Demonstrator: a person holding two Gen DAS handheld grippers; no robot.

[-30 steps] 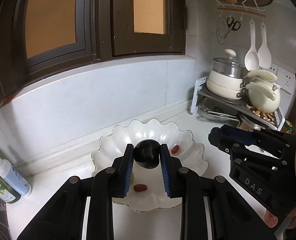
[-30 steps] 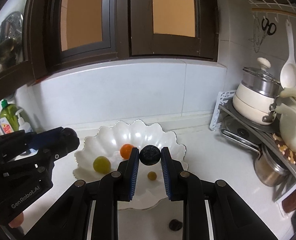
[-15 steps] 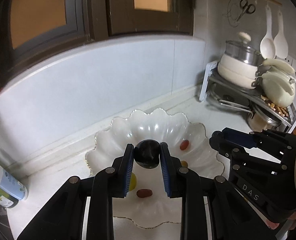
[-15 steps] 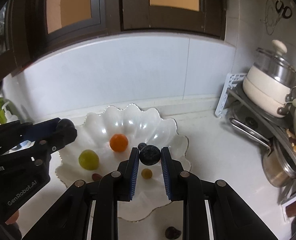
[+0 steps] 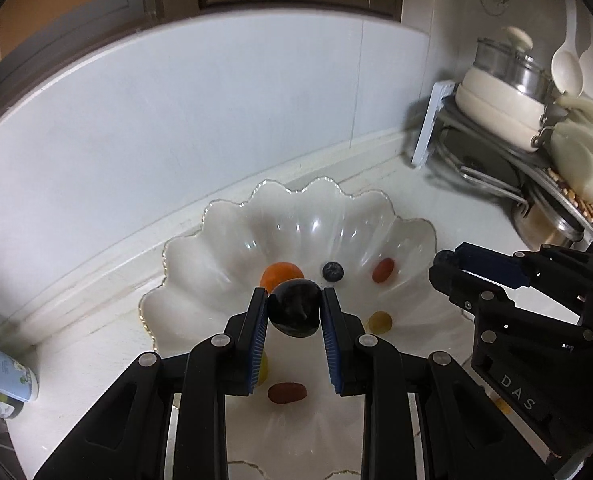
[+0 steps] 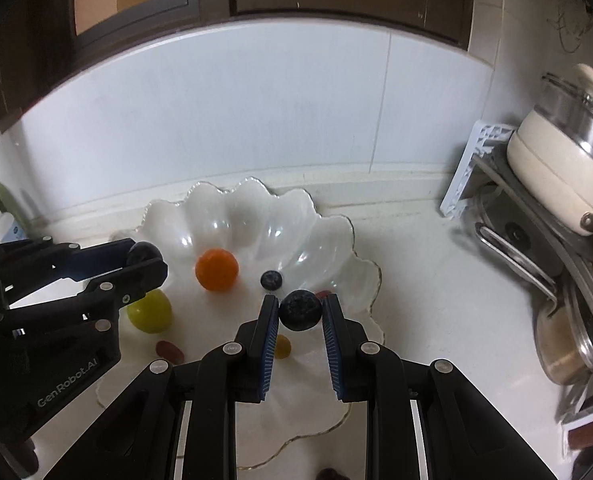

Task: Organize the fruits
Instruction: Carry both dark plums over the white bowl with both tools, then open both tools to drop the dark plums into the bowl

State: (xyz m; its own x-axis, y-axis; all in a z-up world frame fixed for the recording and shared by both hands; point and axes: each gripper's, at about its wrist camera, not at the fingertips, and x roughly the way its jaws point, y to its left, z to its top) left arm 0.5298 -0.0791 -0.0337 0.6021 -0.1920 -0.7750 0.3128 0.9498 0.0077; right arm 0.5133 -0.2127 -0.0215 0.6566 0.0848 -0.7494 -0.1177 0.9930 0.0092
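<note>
1. Holding a glossy dark plum-like fruit [image 5: 294, 309], the left gripper [image 5: 293, 310] has its jaws closed on the fruit's two sides and hangs over the near half of the white scalloped glass bowl [image 5: 216, 248].
2. The right gripper [image 6: 299, 312] likewise has its jaws clamped on a round, matt dark berry [image 6: 299, 310], above the bowl's right rim.
3. Already lying in the bowl: a round orange fruit [image 6: 217, 270], a small blueberry [image 6: 271, 280], a yellow-green round fruit [image 6: 150, 311], an oblong dark red fruit [image 5: 287, 393], a second red one [image 5: 383, 270] and a small amber fruit [image 5: 379, 322].
4. Judging by this, the sorting is well along; both held fruits are not yet released.
5. One dark piece [image 6: 328, 474] sits on the white countertop [image 6: 436, 280] just outside the bowl's near edge, so it looks left to collect.
6. The left fruit is slightly elongated; its long axis runs from upper left to lower right in the left wrist view, tilted down toward the bowl, and a small stem mark faces the camera.
7. The right berry is nearly round, so no long axis can be told.
</note>
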